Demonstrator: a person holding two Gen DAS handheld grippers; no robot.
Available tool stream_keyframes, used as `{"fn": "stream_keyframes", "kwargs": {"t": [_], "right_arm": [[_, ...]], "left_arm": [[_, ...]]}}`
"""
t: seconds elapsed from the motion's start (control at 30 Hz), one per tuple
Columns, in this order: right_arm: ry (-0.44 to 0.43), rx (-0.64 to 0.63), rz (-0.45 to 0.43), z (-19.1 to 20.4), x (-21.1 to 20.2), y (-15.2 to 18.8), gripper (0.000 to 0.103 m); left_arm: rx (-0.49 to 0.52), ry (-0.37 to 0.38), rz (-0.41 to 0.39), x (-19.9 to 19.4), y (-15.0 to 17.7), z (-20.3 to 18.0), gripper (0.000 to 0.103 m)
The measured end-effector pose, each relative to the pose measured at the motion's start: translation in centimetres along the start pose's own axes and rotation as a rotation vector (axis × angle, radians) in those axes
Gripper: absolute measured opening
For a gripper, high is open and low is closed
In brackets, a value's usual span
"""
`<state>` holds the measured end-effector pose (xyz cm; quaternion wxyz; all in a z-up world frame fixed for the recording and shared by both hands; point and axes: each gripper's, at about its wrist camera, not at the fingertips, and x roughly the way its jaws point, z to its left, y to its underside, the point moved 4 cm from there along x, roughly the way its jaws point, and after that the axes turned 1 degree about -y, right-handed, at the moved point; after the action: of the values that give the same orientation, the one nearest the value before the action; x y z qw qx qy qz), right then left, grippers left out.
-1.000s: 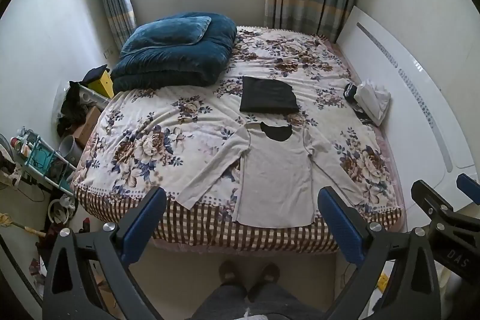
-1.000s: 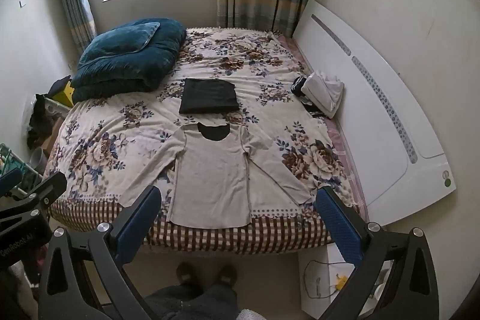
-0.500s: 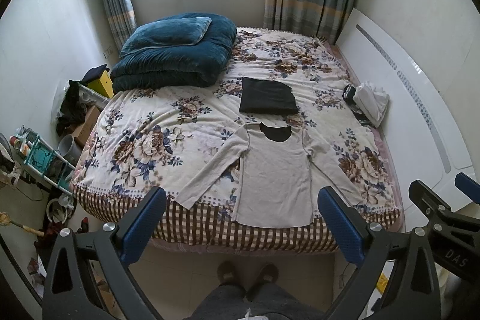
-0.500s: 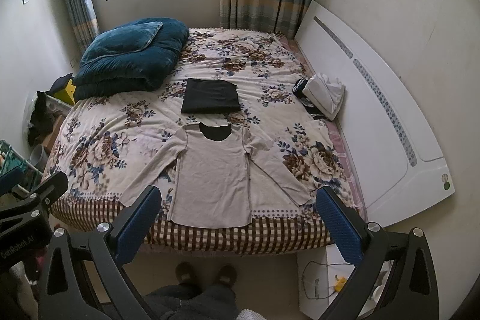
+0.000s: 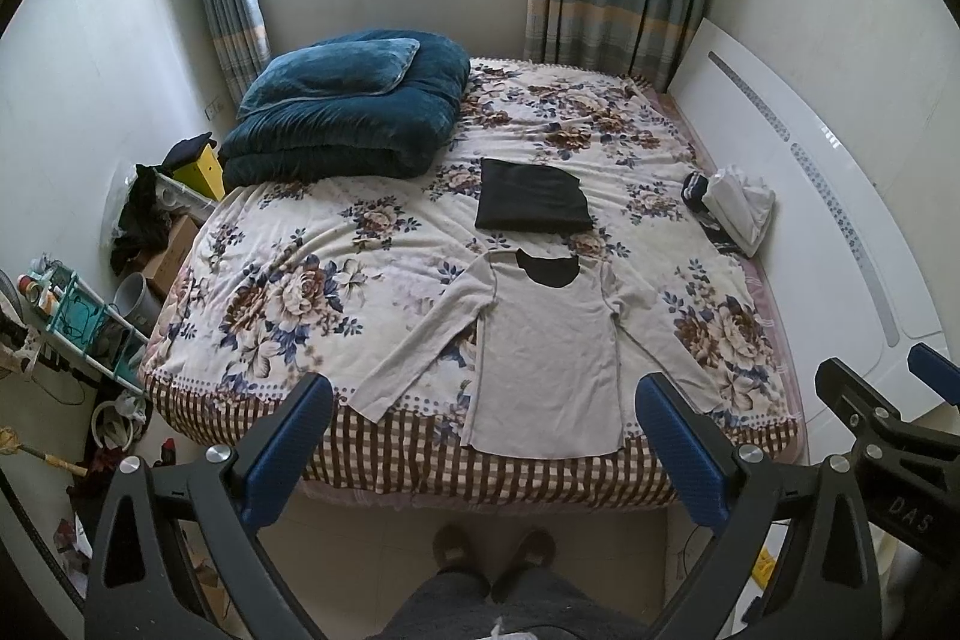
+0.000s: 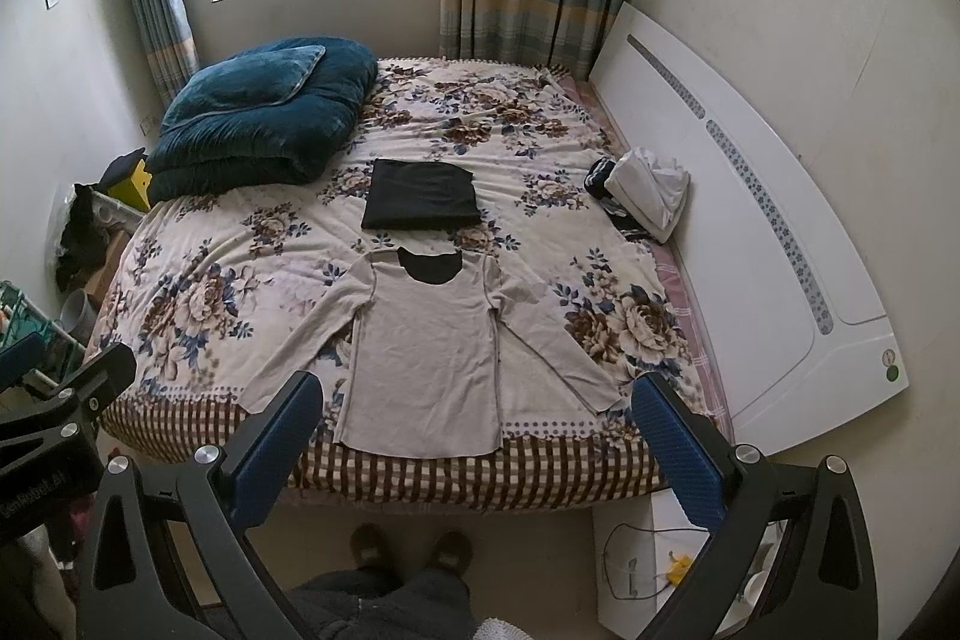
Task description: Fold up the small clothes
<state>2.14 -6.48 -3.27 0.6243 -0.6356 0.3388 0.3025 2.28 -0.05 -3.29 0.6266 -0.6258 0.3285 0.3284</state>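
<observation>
A: What's on the bed [image 5: 288, 292]?
B: A beige long-sleeved shirt [image 5: 543, 358] lies flat at the near edge, sleeves spread; a folded black garment [image 5: 531, 205] sits just beyond it.
A: And the grippers?
B: Left gripper [image 5: 480, 436] and right gripper [image 6: 474, 430] both gape wide, holding nothing.

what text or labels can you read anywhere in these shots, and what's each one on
"DAS": on the black body of the right tongs, seen from the left wrist view; it may run on past what shows.
Embossed lettering on the black body of the left tongs, seen from the right wrist view: too blurred to read.
Round green sticker on the white headboard: too small to read.
</observation>
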Motion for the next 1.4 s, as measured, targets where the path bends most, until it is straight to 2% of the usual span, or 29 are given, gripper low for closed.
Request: {"fn": "stream_keyframes", "kwargs": {"t": [1.23, 1.4], "right_arm": [[-0.004, -0.002, -0.009, 0.6, -0.7, -0.8, 0.103], [-0.004, -0.001, -0.011, 0.8, -0.7, -0.8, 0.103]], "left_arm": [[-0.003, 0.005, -0.009, 0.0, 0.0, 0.0, 0.103], [-0.002, 0.005, -0.011, 0.3, -1.7, -1.7, 0.103]]}}
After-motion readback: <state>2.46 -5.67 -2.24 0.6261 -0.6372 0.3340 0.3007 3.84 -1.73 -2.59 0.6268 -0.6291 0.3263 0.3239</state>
